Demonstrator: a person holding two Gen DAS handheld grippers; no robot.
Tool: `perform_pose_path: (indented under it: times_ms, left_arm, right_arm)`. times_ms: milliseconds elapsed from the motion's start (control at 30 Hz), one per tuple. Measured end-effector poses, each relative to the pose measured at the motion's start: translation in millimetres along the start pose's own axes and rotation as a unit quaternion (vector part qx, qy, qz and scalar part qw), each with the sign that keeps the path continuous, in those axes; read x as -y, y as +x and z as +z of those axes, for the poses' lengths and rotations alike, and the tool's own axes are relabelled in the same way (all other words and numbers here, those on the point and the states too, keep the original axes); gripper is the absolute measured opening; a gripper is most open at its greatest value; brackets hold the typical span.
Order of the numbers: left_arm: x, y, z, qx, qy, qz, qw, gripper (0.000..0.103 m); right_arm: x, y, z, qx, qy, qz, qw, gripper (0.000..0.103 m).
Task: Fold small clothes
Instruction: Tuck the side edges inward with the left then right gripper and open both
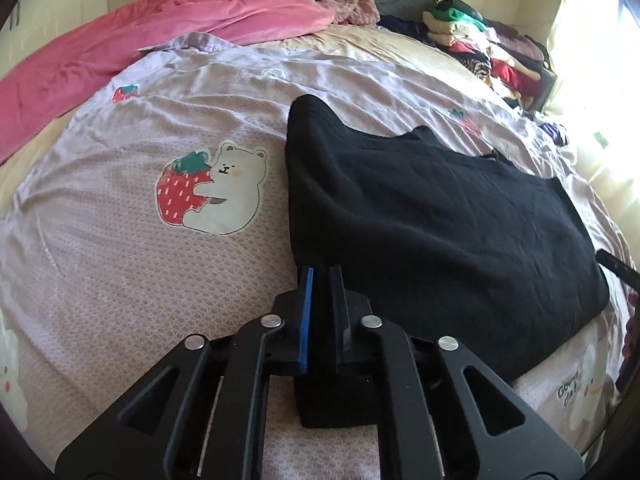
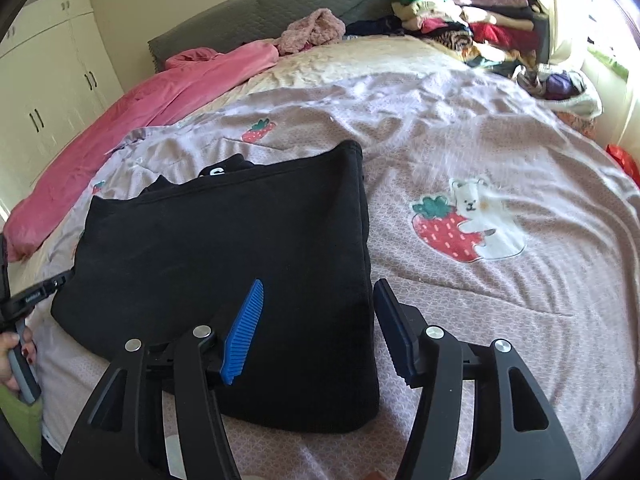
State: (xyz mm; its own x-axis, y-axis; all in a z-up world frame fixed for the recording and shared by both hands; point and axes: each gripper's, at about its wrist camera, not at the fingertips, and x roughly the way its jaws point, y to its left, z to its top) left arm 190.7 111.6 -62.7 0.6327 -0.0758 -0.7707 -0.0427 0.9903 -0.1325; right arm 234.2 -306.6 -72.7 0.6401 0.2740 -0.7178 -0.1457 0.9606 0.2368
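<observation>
Now left gripper (image 1: pixel 322 280) pinches black garment (image 1: pixel 432 208); right gripper (image 2: pixel 320 300) spread above it

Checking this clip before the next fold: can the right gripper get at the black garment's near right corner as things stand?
Probably yes. The right gripper is open, its fingers straddling the right edge of the black garment, and nothing lies on that corner.

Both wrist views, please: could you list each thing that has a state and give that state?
Black garment: folded, flat on the bedspread.
Left gripper: nearly shut at the garment's near corner; grip unclear.
Right gripper: open, astride the garment's edge.
Pink blanket: rumpled.
Clothes stack: folded, piled.
</observation>
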Motion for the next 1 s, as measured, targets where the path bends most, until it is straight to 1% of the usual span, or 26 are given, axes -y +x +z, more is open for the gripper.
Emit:
perform_pose_path:
  times_ms: [67,100,133,200,267,300,367,400,433,467,500,533,600,767,800,833,867,933,967,1000]
  left_arm:
    - [-0.8,-3.0,-0.5,0.002,0.002,0.001,1.0000,0.001]
    - [-3.1,-6.1,-0.7,0.003,0.000,-0.001,1.0000,0.001]
    - [-4.4,-9.0,-1.2,0.004,-0.002,-0.002,1.0000,0.001]
    - [-11.3,-16.3,-0.1,0.011,-0.011,0.000,0.9999,0.000]
    - [-19.1,-19.7,0.1,0.012,-0.022,0.003,0.9997,0.000]
    - [-21.9,-16.9,-1.3,0.005,-0.022,0.016,0.9996,0.000]
    - [-20.8,-7.6,-5.1,-0.010,-0.007,0.048,0.9988,0.000]
    - [-21.5,-2.8,-7.1,-0.021,-0.010,0.043,0.9988,0.000]
    - [-20.9,-0.1,-8.6,-0.030,-0.017,0.023,0.9992,0.000]
    - [-17.9,-1.7,-8.7,-0.027,-0.012,0.021,0.9993,0.000]
    - [-14.4,-4.6,-8.1,-0.019,-0.003,0.029,0.9994,0.000]
    - [-10.3,-8.4,-7.2,-0.011,0.007,0.034,0.9994,0.000]
    - [-8.8,-11.5,-8.3,-0.008,0.006,0.029,0.9995,0.000]
    - [-10.5,-17.7,-7.6,-0.002,0.001,0.028,0.9996,0.000]
    - [-11.0,-19.8,-7.6,0.000,0.001,0.027,0.9996,0.000]
    - [-10.3,-20.2,-7.3,0.000,0.002,0.026,0.9997,0.000]
    - [-9.6,-21.7,-7.6,0.001,0.003,0.025,0.9997,0.000]
    - [-7.6,-24.7,-8.4,0.004,0.005,0.028,0.9996,0.002]
    - [-6.7,-26.1,-8.3,0.005,0.006,0.028,0.9996,0.005]
    - [-6.3,-28.9,-8.6,0.009,0.007,0.027,0.9996,0.009]
  right_arm:
    - [3.4,4.8,1.1,-0.007,0.009,0.011,1.000,0.053]
    - [3.9,6.7,1.3,-0.010,0.012,0.018,1.000,0.032]
    - [3.0,7.8,1.0,-0.014,0.007,0.019,1.000,0.007]
    - [2.6,3.0,1.1,-0.007,0.005,0.016,1.000,0.004]
    - [5.1,-6.0,0.6,0.006,0.015,0.016,1.000,0.004]
    - [6.2,-8.3,-0.1,0.009,0.017,0.016,1.000,0.004]
    - [7.0,-3.4,-3.4,-0.002,0.013,0.002,1.000,0.004]
    - [7.1,2.6,-5.9,-0.012,0.013,-0.001,1.000,0.004]
    - [7.1,5.4,-6.7,-0.014,0.016,-0.005,1.000,0.006]
    - [6.8,7.4,-7.0,-0.014,0.016,-0.013,1.000,0.007]
    - [6.1,8.0,-7.3,-0.014,0.013,-0.019,1.000,0.010]
    - [5.3,7.1,-7.2,-0.012,0.011,-0.030,0.999,0.017]
    - [5.7,6.0,-7.3,-0.012,0.009,-0.038,0.999,0.024]
    - [3.7,-7.4,-9.8,0.003,0.009,-0.048,0.999,0.029]
    - [2.8,-9.4,-10.0,0.005,0.010,-0.048,0.999,0.035]
    - [0.9,-14.0,-10.6,0.011,0.011,-0.045,0.999,0.038]
    - [-0.9,-17.8,-11.3,0.016,0.011,-0.043,0.999,0.039]
    - [-5.7,-25.6,-12.1,0.024,0.007,-0.038,0.999,0.047]
    - [-8.1,-29.3,-12.2,0.028,0.005,-0.037,0.999,0.052]
    - [-11.9,-33.9,-12.3,0.032,0.001,-0.035,0.999,0.053]
